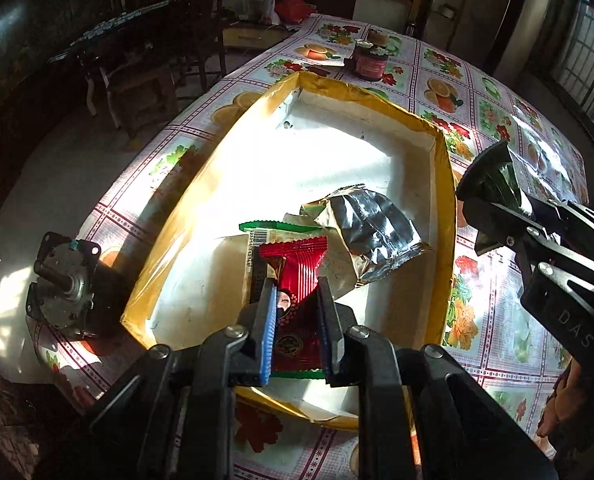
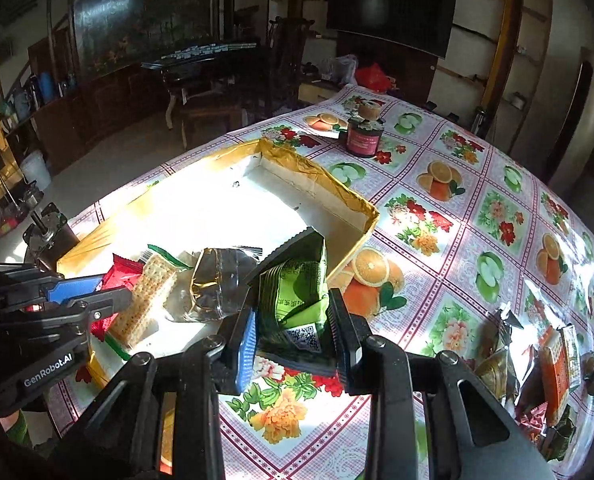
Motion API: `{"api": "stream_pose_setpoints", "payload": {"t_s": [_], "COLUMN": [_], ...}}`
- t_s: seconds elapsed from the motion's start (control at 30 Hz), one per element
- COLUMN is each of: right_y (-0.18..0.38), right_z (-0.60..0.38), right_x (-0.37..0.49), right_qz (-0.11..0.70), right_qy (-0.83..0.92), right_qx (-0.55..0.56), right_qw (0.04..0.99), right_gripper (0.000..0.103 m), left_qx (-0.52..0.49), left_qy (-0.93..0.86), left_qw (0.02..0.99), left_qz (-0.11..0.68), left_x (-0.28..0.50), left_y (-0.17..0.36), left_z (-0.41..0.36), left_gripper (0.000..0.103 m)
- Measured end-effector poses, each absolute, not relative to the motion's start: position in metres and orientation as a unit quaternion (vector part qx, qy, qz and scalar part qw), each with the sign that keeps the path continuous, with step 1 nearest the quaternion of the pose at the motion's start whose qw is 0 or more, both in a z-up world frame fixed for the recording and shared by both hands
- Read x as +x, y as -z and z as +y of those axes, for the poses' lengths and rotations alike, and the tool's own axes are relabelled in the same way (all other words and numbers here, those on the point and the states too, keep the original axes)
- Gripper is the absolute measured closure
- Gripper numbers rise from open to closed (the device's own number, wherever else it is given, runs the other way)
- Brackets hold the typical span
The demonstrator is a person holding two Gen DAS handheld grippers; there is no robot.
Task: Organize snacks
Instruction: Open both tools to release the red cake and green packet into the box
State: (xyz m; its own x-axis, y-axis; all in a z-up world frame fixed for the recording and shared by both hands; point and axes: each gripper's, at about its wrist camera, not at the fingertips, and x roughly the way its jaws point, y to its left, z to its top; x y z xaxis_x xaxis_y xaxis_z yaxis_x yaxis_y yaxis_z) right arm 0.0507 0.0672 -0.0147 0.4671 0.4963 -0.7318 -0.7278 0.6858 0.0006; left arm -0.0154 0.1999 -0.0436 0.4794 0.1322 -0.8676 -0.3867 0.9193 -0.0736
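We've got both grippers loaded. The left gripper (image 1: pixel 297 312) is pinching a red snack packet (image 1: pixel 297 280) between its blue pads, holding it over the near end of the yellow-rimmed box (image 1: pixel 445 184). The right gripper (image 2: pixel 293 334) is clamped on a green snack packet (image 2: pixel 297 296), and that one hangs just outside the box's right wall, over the fruit-print tablecloth (image 2: pixel 437 216).

Inside the box, the left wrist view shows a silver foil bag (image 1: pixel 377 228) and a green-edged wrapper (image 1: pixel 281 228) lying on the white floor, right behind the red packet. From the right wrist view that green-edged wrapper turns out to be a pack of crackers (image 2: pixel 145 304) — we can't make that out from the left side at all.

The right view also gives us a pile of loose snacks (image 2: pixel 537 368) at the table's near right edge, which the left view never catches. The left view shows a small metal motor (image 1: pixel 65 284) sitting on the table just left of the box much more clearly — it's only a sliver in the other one.

Both views catch a dark jar (image 2: pixel 364 136) at the far end of the table, well apart from the box.
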Motion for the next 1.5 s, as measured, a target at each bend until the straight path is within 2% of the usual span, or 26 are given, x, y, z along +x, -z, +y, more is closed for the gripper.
{"api": "stream_pose_setpoints", "payload": {"t_s": [0.2,0.6,0.63,0.67,0.7,0.77,0.83,0.97,1.1,1.43,1.5], "right_y": [0.027,0.067,0.068,0.068,0.068,0.065,0.06,0.047,0.032,0.018,0.017], "right_z": [0.102,0.127,0.127,0.127,0.126,0.123,0.119,0.107,0.085,0.02,0.003], "right_x": [0.085,0.128,0.128,0.129,0.128,0.127,0.125,0.116,0.102,0.077,0.071], "right_qz": [0.396,0.434,0.434,0.435,0.433,0.427,0.422,0.407,0.39,0.379,0.376], "right_qy": [-0.4,-0.377,-0.374,-0.373,-0.372,-0.366,-0.365,-0.36,-0.354,-0.323,-0.315], "right_qx": [-0.114,-0.11,-0.114,-0.116,-0.116,-0.12,-0.121,-0.123,-0.115,-0.088,-0.082], "right_qw": [0.819,0.811,0.812,0.812,0.813,0.818,0.821,0.83,0.842,0.863,0.868], "right_gripper": [0.071,0.07,0.07,0.065,0.057,0.046,0.043,0.042,0.035,0.033,0.029], "left_qx": [-0.137,-0.1,-0.1,-0.103,-0.104,-0.103,-0.107,-0.109,-0.102,-0.081,-0.076], "left_qy": [-0.166,-0.175,-0.173,-0.172,-0.171,-0.177,-0.178,-0.182,-0.189,-0.183,-0.177], "left_qw": [0.84,0.843,0.841,0.84,0.841,0.843,0.846,0.852,0.858,0.874,0.876], "left_qz": [0.499,0.499,0.502,0.503,0.503,0.498,0.491,0.479,0.466,0.444,0.442], "left_x": [0.012,0.044,0.045,0.045,0.044,0.041,0.036,0.026,0.016,-0.002,-0.004], "left_y": [0.055,0.065,0.066,0.068,0.068,0.066,0.062,0.051,0.04,0.018,0.015], "left_z": [0.218,0.217,0.217,0.217,0.218,0.218,0.218,0.216,0.209,0.173,0.164], "left_gripper": [0.083,0.08,0.078,0.07,0.065,0.037,0.025,0.025,0.025,0.023,0.022]}}
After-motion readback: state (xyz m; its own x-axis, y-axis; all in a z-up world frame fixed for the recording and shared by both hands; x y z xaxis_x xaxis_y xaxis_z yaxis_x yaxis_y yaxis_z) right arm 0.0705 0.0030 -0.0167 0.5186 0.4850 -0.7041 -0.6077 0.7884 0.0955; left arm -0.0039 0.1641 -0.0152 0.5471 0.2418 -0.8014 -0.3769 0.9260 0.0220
